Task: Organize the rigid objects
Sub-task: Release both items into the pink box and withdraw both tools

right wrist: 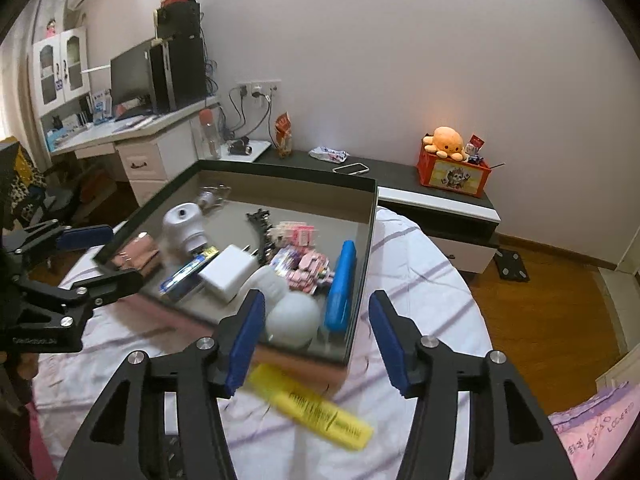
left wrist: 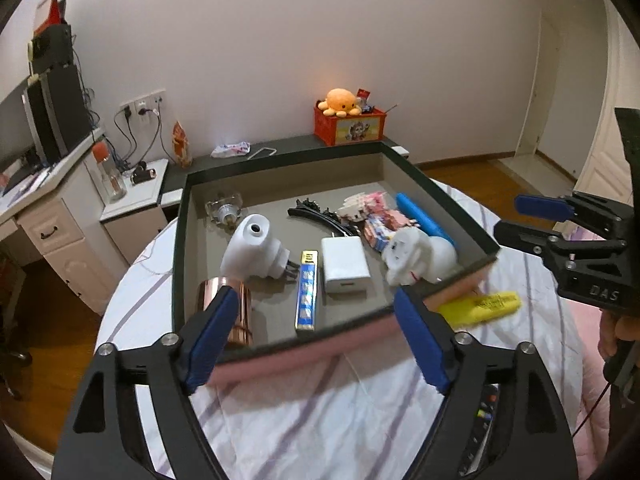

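Now both tools empty: left tool (left wrist: 316,332) wide, right tool (right wrist: 316,336) part-spread. Tray (left wrist: 280,350) on bed holds most items; yellow highlighter (right wrist: 312,406) lies outside, touching near corner. Suggest right tool straddle barrel crosswise, close mid-length, lift clear over rim

Orange octopus plush (left wrist: 341,101) atop red box (left wrist: 349,125); phone (right wrist: 351,168) on shelf.

White wall (left wrist: 280,40), wooden floor (right wrist: 540,312), white desk (left wrist: 52,216).
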`<action>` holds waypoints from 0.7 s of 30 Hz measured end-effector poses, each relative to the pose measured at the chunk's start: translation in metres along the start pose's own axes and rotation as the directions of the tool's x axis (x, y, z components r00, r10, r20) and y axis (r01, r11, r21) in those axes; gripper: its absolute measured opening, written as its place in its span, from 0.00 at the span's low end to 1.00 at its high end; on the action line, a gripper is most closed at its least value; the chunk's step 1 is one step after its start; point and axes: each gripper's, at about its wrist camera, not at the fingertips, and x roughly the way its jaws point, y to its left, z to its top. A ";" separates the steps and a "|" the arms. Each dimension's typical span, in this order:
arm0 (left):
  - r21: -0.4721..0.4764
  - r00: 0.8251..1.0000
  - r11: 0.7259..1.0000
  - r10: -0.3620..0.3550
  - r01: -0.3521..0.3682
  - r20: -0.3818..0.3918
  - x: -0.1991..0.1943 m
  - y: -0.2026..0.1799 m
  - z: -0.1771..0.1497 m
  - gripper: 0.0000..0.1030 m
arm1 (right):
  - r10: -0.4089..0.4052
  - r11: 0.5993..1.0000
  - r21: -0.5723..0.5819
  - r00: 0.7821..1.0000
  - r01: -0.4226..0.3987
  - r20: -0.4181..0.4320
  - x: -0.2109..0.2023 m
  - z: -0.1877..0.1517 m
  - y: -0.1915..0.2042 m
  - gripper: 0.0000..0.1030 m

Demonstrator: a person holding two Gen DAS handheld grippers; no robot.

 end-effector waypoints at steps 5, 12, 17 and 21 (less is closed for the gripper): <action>0.014 1.000 1.000 0.011 -0.011 0.027 -0.030 -0.011 -0.013 0.93 | 0.003 1.000 0.017 1.000 -0.003 0.020 -0.030 -0.019 0.005 0.61; 0.055 0.999 0.997 0.047 -0.048 0.027 -0.057 -0.028 -0.038 0.97 | 0.021 0.995 0.093 1.000 -0.022 0.013 -0.058 -0.056 0.010 0.62; 0.075 0.998 0.996 0.055 -0.056 0.010 -0.068 -0.037 -0.061 0.97 | 0.053 0.978 0.203 0.999 -0.054 0.008 -0.071 -0.090 0.011 0.64; 0.104 0.998 0.993 0.057 -0.055 -0.020 -0.070 -0.042 -0.081 0.98 | 0.054 0.953 0.298 0.999 -0.049 -0.008 -0.074 -0.113 0.011 0.69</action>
